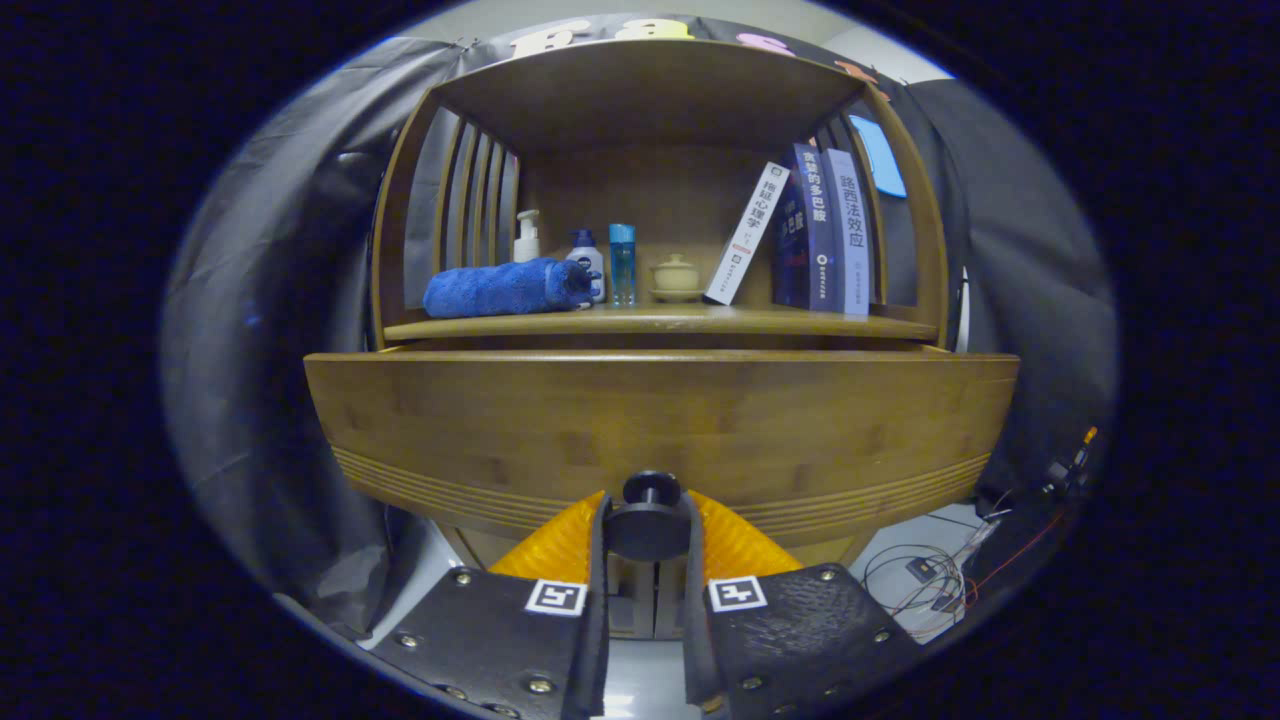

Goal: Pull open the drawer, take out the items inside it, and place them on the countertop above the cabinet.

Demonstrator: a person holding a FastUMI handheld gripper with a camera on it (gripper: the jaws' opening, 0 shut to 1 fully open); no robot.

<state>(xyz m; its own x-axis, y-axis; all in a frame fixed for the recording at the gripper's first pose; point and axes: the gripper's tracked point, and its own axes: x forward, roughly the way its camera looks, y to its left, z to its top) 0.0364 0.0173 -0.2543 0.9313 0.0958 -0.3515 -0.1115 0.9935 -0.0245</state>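
Gripper view: hand-held gripper (648, 530) apparently clamps round black knob (650, 510) on wooden drawer (660, 420).

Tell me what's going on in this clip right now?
The handheld gripper has both fingers closed on the black knob of the wooden drawer, which sits slightly out from the cabinet. Its contents can't be seen yet. On the countertop above sit a rolled blue towel, some bottles, a small lidded cup and books.

walls: black cloth (270, 300) — floor: pale (900, 560) | loose cables (935, 585)
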